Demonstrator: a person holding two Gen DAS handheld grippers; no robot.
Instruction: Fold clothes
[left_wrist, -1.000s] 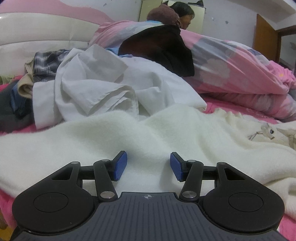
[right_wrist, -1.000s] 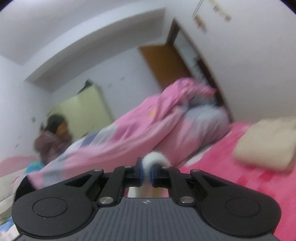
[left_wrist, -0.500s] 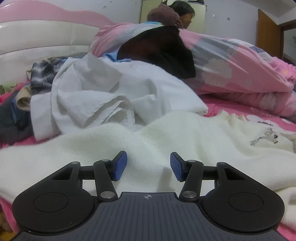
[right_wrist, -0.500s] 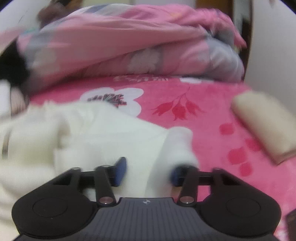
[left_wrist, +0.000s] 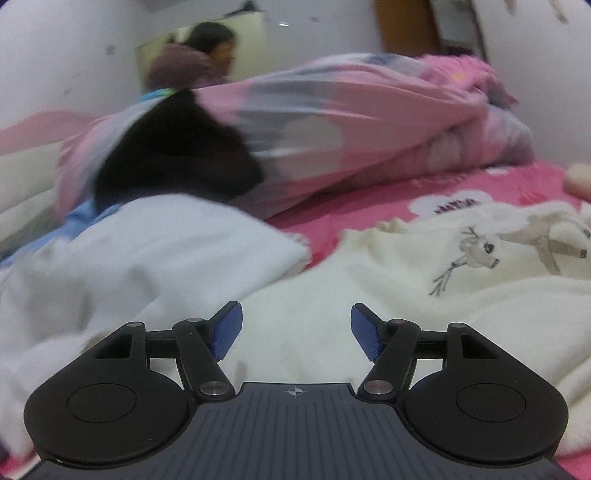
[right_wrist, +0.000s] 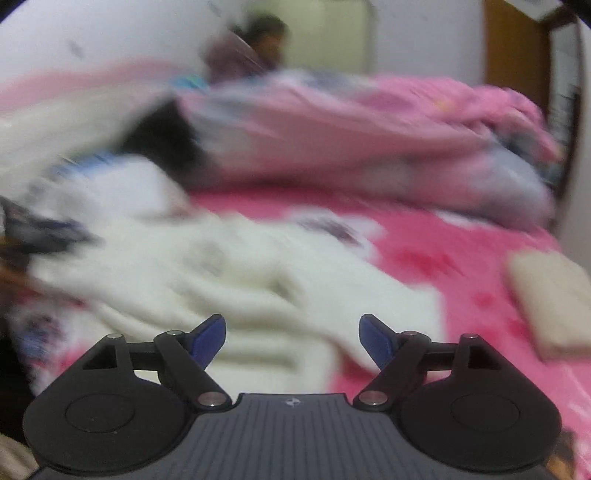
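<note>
Low over the bed, the left wrist view shows the left gripper (left_wrist: 296, 329) with its blue pads spread wide and nothing between them. Just beyond the pads lies the cream sweater (left_wrist: 424, 295), spread across the pink sheet (left_wrist: 369, 206), its deer motif (left_wrist: 480, 258) facing up toward the right. A crumpled white shirt (left_wrist: 147, 251) sits to the left, touching the sweater's edge. Behind both rises a pink quilt (left_wrist: 369, 122) with a black garment (left_wrist: 177, 155) draped on its left end. A person (left_wrist: 207, 55) is seen past the quilt, blurred.

Then the right wrist view, much smeared by motion: the right gripper (right_wrist: 292, 338) also stands apart, gripping nothing. The sweater (right_wrist: 221, 280) lies under and ahead of it, one edge reaching between the pads toward the right. A folded beige cloth (right_wrist: 550, 295) rests on the sheet (right_wrist: 461, 258) well to the right, apart from the sweater. No box or basket can be made out in either view
</note>
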